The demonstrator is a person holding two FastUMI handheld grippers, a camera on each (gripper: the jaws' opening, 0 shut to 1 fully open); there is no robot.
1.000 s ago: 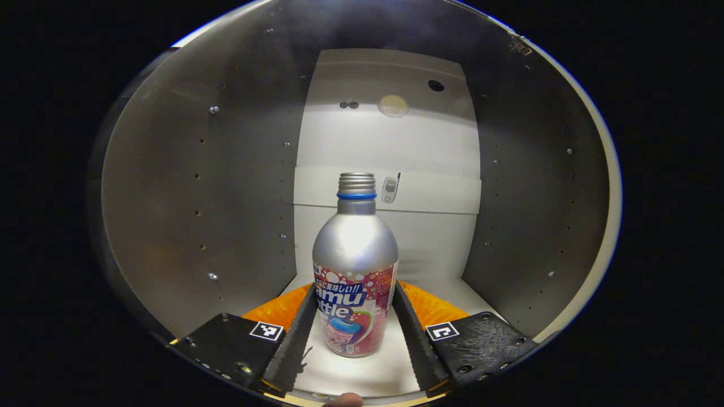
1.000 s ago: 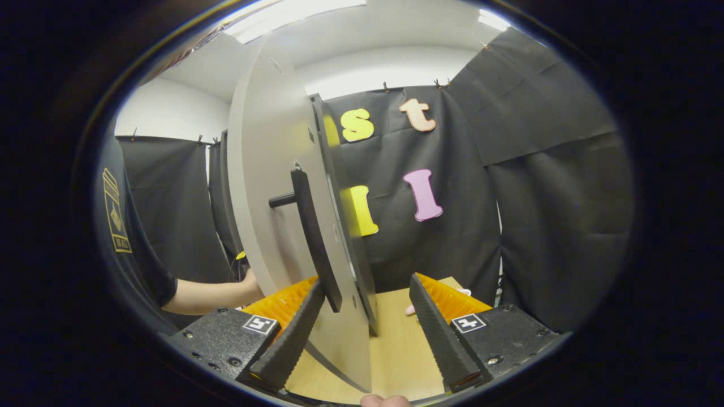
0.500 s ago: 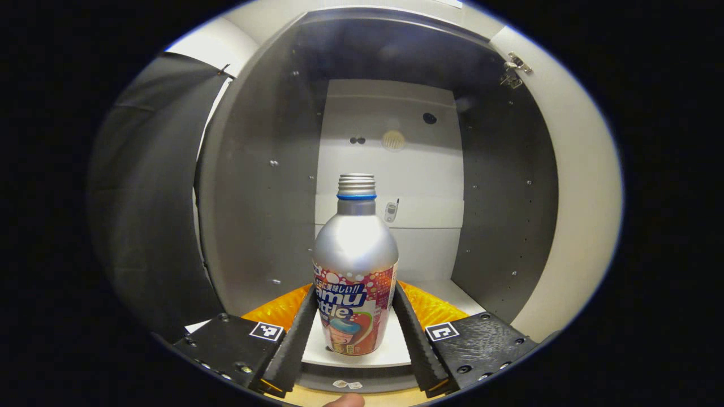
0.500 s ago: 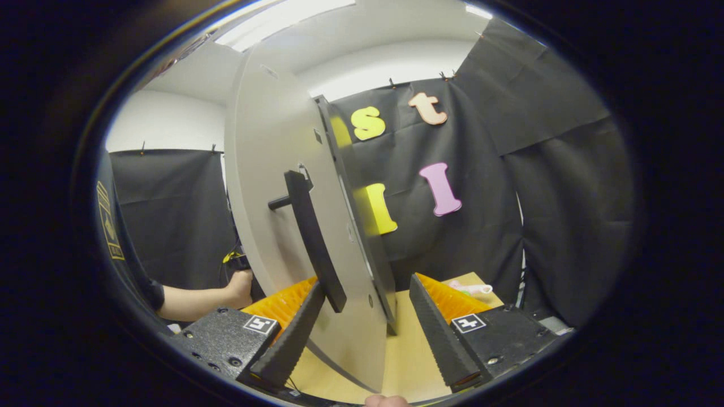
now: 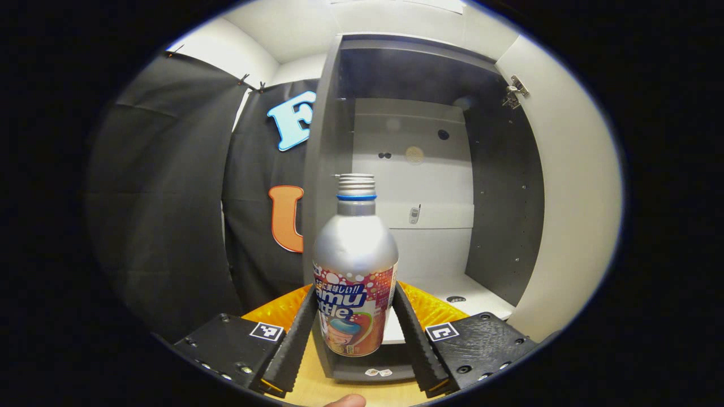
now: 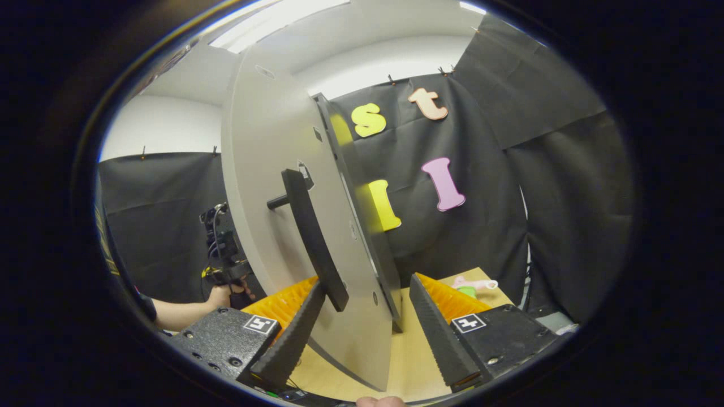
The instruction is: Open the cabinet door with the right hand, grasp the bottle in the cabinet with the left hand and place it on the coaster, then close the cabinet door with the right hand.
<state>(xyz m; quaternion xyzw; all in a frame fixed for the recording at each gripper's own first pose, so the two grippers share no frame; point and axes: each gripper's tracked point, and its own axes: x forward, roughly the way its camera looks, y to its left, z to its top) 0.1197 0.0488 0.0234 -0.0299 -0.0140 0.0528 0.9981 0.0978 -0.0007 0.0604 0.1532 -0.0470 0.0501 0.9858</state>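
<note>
I see one bottle (image 5: 354, 271), clamped upright in my left hand-held gripper (image 5: 355, 333); right hand-held gripper (image 6: 366, 333) wide, straddling one cabinet door (image 6: 271, 186) edge

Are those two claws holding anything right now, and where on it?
The left gripper holds the bottle by its lower, labelled body. The right gripper straddles the open cabinet door, apparently gripping nothing.

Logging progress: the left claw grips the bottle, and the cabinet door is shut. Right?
Not quite. The left claw does grip the bottle, but the door stands open: the right gripper view shows it edge-on between the right claw's spread fingers, and the left gripper view shows the open cabinet.
</note>
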